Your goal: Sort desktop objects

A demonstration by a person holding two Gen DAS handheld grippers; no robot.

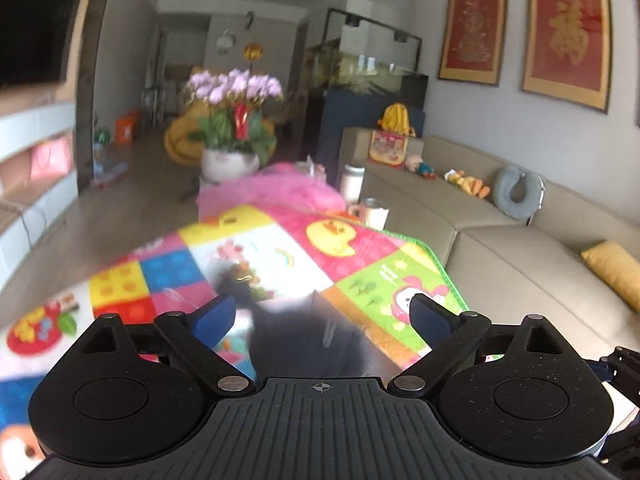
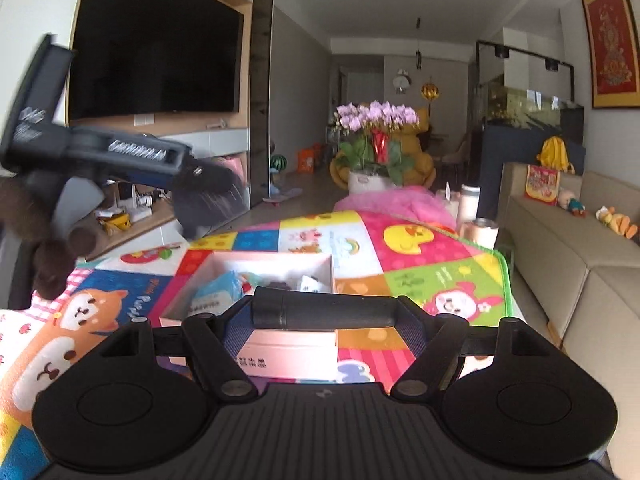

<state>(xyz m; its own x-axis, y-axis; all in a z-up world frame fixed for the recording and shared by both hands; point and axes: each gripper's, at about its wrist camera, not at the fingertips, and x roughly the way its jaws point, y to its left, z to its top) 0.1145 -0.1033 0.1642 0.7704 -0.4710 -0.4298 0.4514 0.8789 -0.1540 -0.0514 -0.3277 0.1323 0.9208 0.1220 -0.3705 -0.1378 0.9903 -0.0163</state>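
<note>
The right gripper [image 2: 326, 312] is clamped across a black cylinder [image 2: 326, 311], low in the frame's centre, above a pink box [image 2: 280, 346] of small items on a colourful mat [image 2: 420, 248]; the left gripper [image 1: 324, 312] gapes wide, a blurred dark object [image 1: 304, 340] between its blue pads, seemingly unpinched.
</note>
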